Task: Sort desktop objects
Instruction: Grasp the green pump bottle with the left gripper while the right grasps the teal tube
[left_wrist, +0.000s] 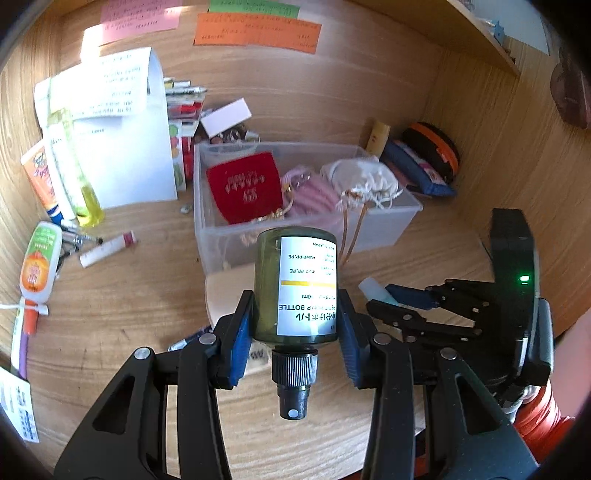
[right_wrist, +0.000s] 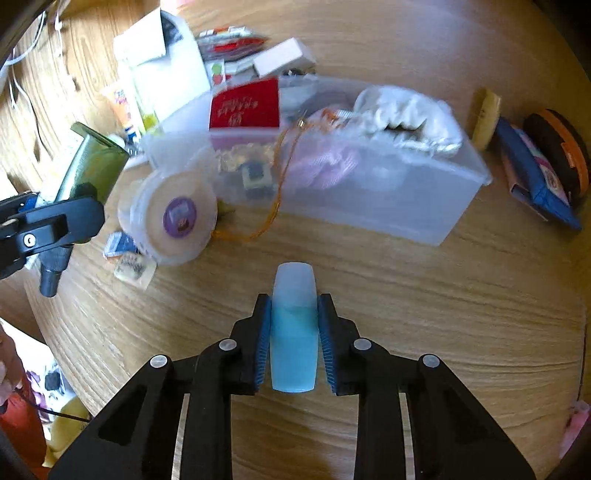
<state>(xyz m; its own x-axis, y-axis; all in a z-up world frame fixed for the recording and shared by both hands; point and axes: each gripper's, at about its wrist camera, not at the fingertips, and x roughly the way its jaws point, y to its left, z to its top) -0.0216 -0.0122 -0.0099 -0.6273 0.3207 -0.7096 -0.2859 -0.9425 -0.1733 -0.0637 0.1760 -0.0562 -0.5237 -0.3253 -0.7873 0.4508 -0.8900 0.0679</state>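
A wooden desk (right_wrist: 406, 295) is covered with clutter around a clear box (right_wrist: 369, 206). On the left, a green pump bottle (left_wrist: 295, 284) is squeezed in the left gripper (left_wrist: 295, 325); it could slip out, being round. A small blue bottle (right_wrist: 293, 332) is pinched by the right gripper (right_wrist: 293, 343); the smooth sides could slide.

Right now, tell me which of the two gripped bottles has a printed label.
The green pump bottle in the left gripper: it carries a white printed label. The blue bottle in the right gripper is plain, frosted, unlabelled.
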